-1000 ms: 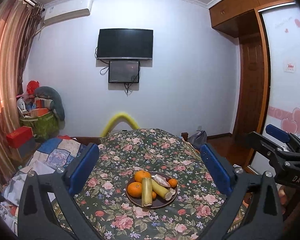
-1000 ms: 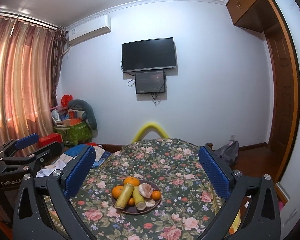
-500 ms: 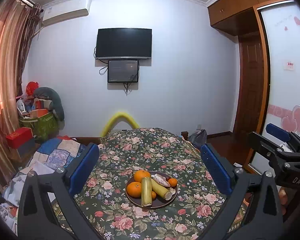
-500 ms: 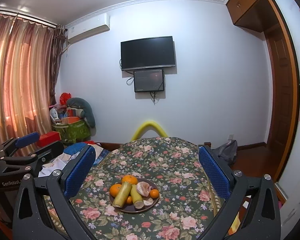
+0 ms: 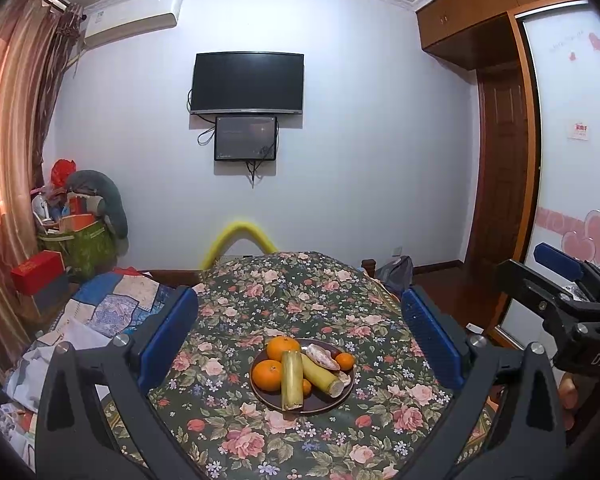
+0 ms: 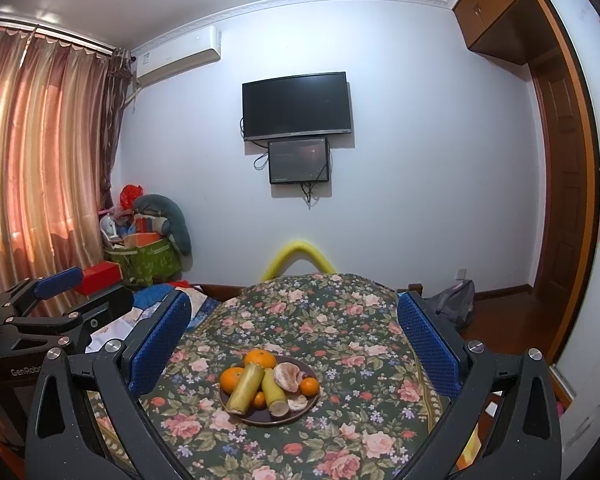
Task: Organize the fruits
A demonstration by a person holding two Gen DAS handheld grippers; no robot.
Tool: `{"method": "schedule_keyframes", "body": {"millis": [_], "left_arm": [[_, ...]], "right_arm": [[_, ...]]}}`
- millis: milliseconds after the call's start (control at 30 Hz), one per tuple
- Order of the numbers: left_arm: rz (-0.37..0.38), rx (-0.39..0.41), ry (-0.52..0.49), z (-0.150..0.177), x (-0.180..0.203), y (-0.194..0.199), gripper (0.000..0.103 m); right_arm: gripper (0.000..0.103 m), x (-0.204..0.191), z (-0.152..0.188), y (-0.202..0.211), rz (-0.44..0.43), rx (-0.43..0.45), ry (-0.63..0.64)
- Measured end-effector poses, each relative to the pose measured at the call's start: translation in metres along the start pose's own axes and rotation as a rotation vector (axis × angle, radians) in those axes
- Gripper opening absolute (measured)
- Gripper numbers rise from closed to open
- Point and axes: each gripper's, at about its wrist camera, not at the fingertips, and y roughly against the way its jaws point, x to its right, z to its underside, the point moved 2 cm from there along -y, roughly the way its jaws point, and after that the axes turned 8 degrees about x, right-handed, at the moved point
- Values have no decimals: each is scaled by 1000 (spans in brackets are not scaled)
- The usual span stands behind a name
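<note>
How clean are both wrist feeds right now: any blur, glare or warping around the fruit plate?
Left wrist: dark round plate of fruit sharp and evenly lit, no glare; dark vignette in the corners. Right wrist: plate sharp too; backlit orange curtain glows brightly; fisheye bows the wooden door frame.

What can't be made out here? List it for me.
- Small orange under the two yellow-green stalks: mostly covered in both views, so its full shape is unknown.
- Plate: its middle is hidden by the fruit.
- Table under the floral cloth: fully draped; its near edge is cut off by the frame.
- Left gripper and right gripper: the person's hands are out of frame.
</note>
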Motion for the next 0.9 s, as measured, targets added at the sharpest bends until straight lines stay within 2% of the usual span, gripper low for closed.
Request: {"method": "schedule_keyframes", "body": {"millis": [900], "left_arm": [[15, -6, 9, 3, -3, -3, 103]], "right_arm": [[103, -1, -1, -1, -3, -4, 1]]}}
